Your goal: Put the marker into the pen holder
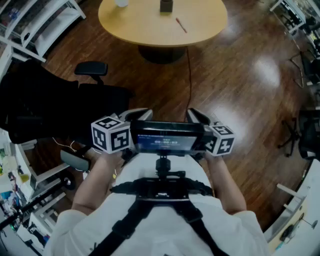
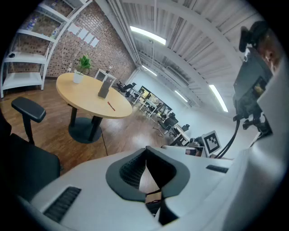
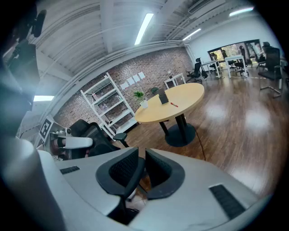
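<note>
A thin red marker [image 1: 181,25] lies on the round wooden table [image 1: 200,22] far ahead of me, a little right of the dark pen holder [image 1: 165,6] that stands near the table's far edge. The left gripper view shows the marker [image 2: 110,106] and the holder [image 2: 104,85] too. Both grippers are held close to the person's chest, well short of the table. My left gripper [image 2: 146,151] has its pad tips touching, with nothing in them. A narrow gap shows between the pads of my right gripper [image 3: 143,158], and it is empty.
A black office chair [image 1: 92,70] stands at the left between me and the table. A white plant pot [image 1: 121,2] sits on the table's far left. A cable [image 1: 189,75] runs over the wooden floor from the table's base. White shelves [image 1: 35,25] line the left.
</note>
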The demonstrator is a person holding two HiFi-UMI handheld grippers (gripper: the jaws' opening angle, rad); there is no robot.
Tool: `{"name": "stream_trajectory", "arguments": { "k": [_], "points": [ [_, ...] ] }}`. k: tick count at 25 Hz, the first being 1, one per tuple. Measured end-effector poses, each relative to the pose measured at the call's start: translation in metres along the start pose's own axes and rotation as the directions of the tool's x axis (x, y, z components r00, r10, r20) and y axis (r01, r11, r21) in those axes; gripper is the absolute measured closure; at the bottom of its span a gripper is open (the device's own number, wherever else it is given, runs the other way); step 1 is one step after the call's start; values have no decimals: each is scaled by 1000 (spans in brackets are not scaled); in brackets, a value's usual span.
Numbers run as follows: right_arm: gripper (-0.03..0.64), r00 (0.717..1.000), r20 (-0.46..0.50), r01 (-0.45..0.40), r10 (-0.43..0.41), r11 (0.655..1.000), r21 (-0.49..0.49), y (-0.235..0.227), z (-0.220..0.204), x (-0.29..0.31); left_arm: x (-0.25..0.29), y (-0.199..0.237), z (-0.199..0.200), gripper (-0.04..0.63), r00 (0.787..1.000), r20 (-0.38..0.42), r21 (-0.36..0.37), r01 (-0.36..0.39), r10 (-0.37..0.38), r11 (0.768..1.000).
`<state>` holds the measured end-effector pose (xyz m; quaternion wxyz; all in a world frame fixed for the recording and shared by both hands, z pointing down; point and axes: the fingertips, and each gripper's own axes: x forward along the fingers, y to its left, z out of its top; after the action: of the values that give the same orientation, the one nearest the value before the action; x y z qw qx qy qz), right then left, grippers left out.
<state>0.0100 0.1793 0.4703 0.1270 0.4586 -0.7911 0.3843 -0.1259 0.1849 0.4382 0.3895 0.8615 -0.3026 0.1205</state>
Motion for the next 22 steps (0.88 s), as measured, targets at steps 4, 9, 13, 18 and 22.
{"name": "stream_trajectory", "arguments": {
  "k": [4,9,13,18,22],
  "points": [
    [538,1000,-26,-9,9,1000,-5,-7,-3,-7,6,-6,-6,595,1000,-15,-12,-15,15,1000],
    [528,999,-44,-11,11,1000,-2,-21,-5,-8,13,-3,-10,595,999,-24,-36,-37,36,999],
    [518,998,-57,-22,22,1000,2,-33,-2,-11,25,-8,-6,595,999,-18,-49,-49,48,998],
    [504,998,-50,-28,28,999,17,-54,8,-17,46,-22,5,595,999,-7,-54,-52,52,997],
    [502,999,-46,-26,28,999,36,-68,12,-14,56,-24,8,595,999,-13,-55,-52,51,997]
  ]
}}
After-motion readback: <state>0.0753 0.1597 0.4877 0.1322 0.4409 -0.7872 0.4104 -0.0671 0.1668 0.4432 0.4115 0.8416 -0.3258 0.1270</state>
